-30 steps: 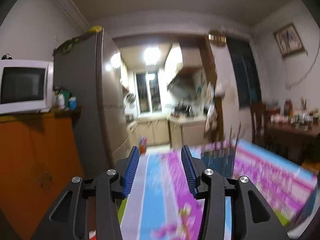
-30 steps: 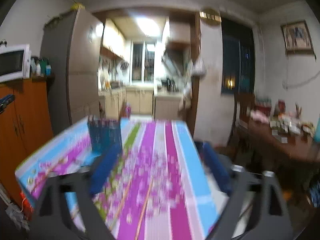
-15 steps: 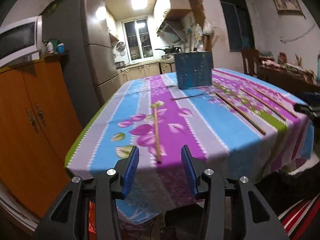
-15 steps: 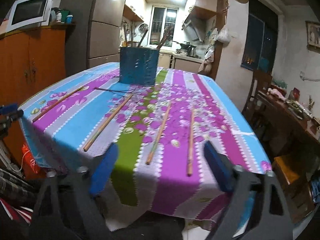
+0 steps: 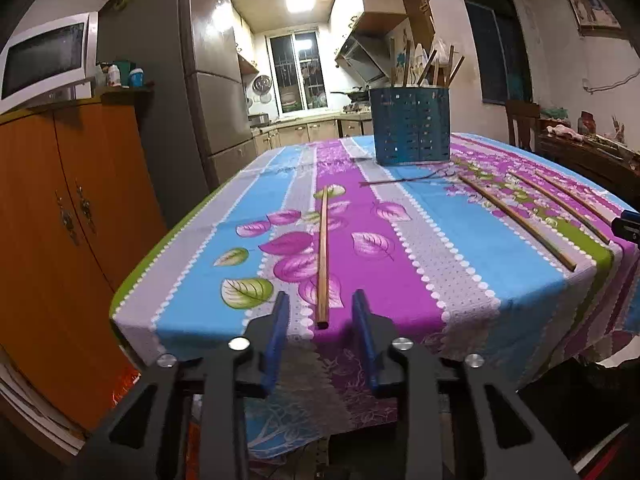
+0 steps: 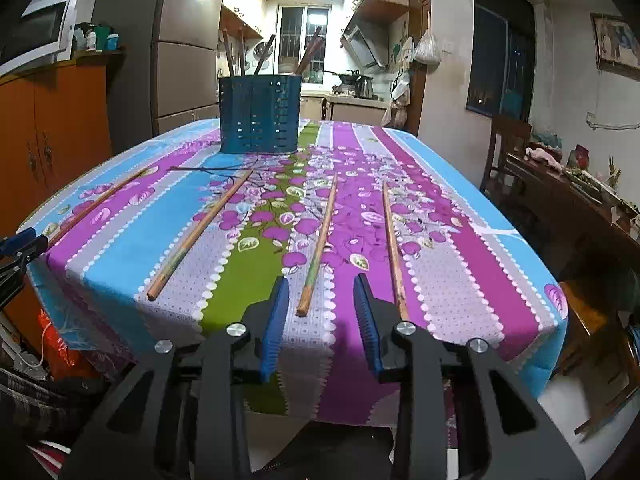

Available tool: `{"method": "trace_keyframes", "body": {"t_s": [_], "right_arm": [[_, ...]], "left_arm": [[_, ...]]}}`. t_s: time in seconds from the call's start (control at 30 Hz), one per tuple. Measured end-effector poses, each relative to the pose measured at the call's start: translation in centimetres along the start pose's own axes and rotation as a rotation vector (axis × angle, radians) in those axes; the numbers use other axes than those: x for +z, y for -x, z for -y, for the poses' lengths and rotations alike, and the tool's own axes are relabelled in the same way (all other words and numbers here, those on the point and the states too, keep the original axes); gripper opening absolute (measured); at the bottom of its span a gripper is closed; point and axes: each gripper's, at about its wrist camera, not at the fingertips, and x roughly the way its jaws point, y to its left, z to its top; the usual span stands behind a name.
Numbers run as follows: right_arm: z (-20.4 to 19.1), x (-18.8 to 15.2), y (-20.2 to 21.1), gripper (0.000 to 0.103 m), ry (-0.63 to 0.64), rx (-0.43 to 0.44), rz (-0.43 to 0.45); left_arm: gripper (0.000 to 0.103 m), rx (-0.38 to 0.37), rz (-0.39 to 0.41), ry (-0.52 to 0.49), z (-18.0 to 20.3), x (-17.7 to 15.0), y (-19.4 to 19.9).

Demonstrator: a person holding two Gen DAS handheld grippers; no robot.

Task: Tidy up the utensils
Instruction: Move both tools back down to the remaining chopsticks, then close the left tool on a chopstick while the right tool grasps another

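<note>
Several wooden chopsticks lie loose on the flowered tablecloth [image 5: 460,240]. At the far end stands a blue perforated holder [image 5: 410,128] [image 6: 260,116] with more sticks upright in it. My left gripper [image 5: 320,296] hovers at the near table edge. Its jaws are closing, and the near end of one chopstick [image 5: 323,248] sits between the blue pads untouched. My right gripper [image 6: 321,280] is at the same edge, further right, its jaws also closing. Another chopstick's [image 6: 320,240] end lies between its pads, free. One more chopstick [image 6: 394,248] runs just outside its right finger.
An orange cabinet [image 5: 60,208] with a microwave [image 5: 44,60] stands left of the table, and a grey fridge [image 5: 208,92] is behind it. A wooden chair [image 6: 508,148] and a cluttered side table [image 6: 580,192] are on the right. A thin dark twig [image 5: 400,180] lies near the holder.
Both grippers have dropped from facing the room to the near table edge, each lined up on a chopstick's end. Both pairs of jaws have narrowed, the right pair much more.
</note>
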Motion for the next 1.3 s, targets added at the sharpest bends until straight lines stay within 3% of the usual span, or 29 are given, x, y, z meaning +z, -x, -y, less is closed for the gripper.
{"method": "trace_keyframes", "body": {"t_s": [0.17,0.43,0.57,1.1,1.3], "right_arm": [[-0.6,-0.6,-0.7,0.02,0.009,-0.013,-0.025],[-1.4,-0.7,-1.4,0.014,0.017,-0.04,-0.024],[-1.4,-0.7,-1.7,0.005,0.007,-0.036,-0.024],[-0.7,-0.8,-1.9,0.005,-0.035,-0.017,-0.026],[-0.9,-0.7,-2.0,0.005,-0.044,-0.012,-0.024]], "left_arm": [[0.03,0.007,0.011,-0.004,0.2,-0.4,-0.2],[0.03,-0.002,0.028,0.011,0.0,-0.6,-0.4],[0.026,-0.021,0.029,0.033,-0.1,-0.6,-0.5],[0.021,-0.068,0.056,0.059,-0.6,-1.0,-0.4],[0.01,-0.094,0.064,0.044,-0.4,-1.1,-0.4]]}}
